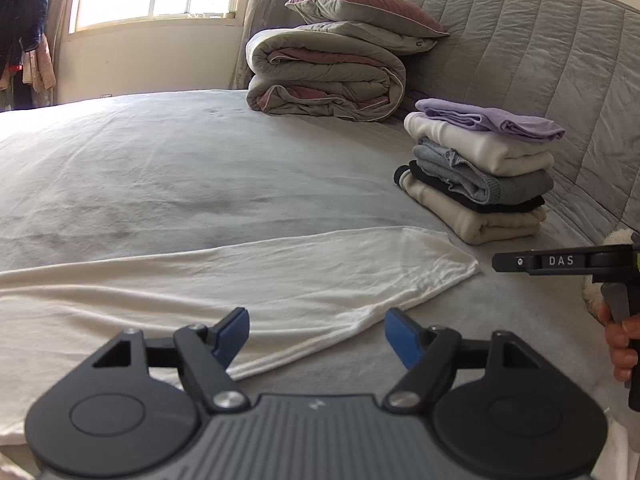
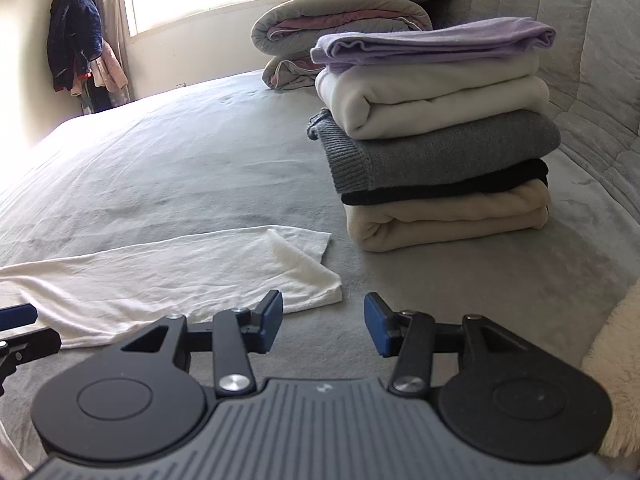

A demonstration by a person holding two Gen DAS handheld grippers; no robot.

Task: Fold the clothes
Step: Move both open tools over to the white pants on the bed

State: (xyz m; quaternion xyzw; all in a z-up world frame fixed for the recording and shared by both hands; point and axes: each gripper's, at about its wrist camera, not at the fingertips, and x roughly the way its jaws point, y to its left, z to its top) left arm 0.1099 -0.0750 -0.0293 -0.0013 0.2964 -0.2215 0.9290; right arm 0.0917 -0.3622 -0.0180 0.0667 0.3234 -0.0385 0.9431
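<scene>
A white garment [image 1: 240, 280] lies flat on the grey bed sheet [image 1: 180, 168], stretching from the left to a folded corner at the right. It also shows in the right wrist view [image 2: 168, 272]. My left gripper [image 1: 316, 336] is open and empty, just above the garment's near edge. My right gripper [image 2: 323, 326] is open and empty, over bare sheet just right of the garment's corner. Its body shows at the right edge of the left wrist view [image 1: 560, 262]. The left gripper's blue fingertip [image 2: 18, 314] shows at the left edge of the right wrist view.
A stack of folded clothes [image 1: 480, 172], purple on top, stands at the back right by the padded headboard [image 1: 560, 60]; it also shows in the right wrist view [image 2: 436, 132]. A rolled duvet [image 1: 324, 72] with pillows lies behind. A fluffy white thing [image 2: 616, 360] sits at the right.
</scene>
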